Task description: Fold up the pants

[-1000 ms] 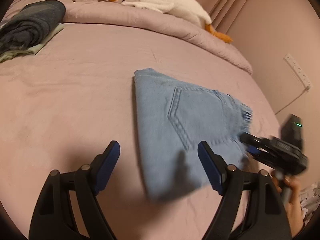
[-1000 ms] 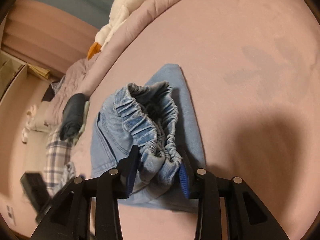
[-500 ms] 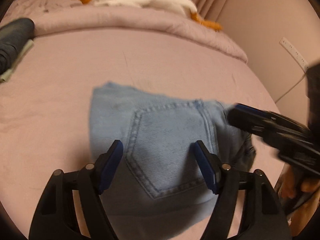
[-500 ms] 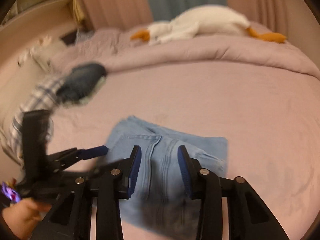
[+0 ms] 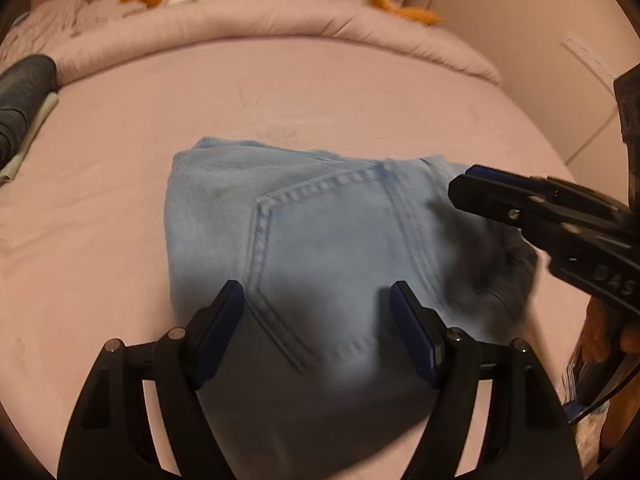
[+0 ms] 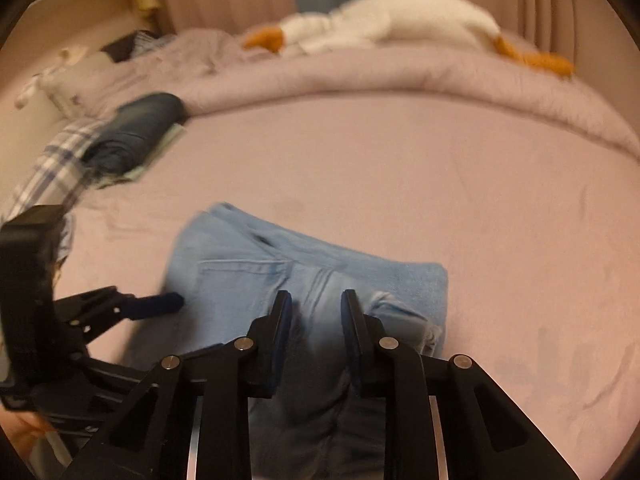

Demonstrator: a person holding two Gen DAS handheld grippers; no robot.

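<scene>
Care is needed: we hover the left gripper (image 5: 316, 320), jaws apart, over the folded pants (image 5: 320, 232) while the empty right gripper (image 6: 314, 320) is closing.

The only writing that can be read is on the right gripper (image 5: 464, 188), seen from the left wrist camera at the right edge of the picture: pale embossed capitals on its black body, near the hand that holds it, reading "DAS"; the letters run on toward the edge and are cut off or too blurred to follow. A small white mark sits on the same black body a little above them, too small to make out. The right wrist camera shows no lettering that can be read.
</scene>
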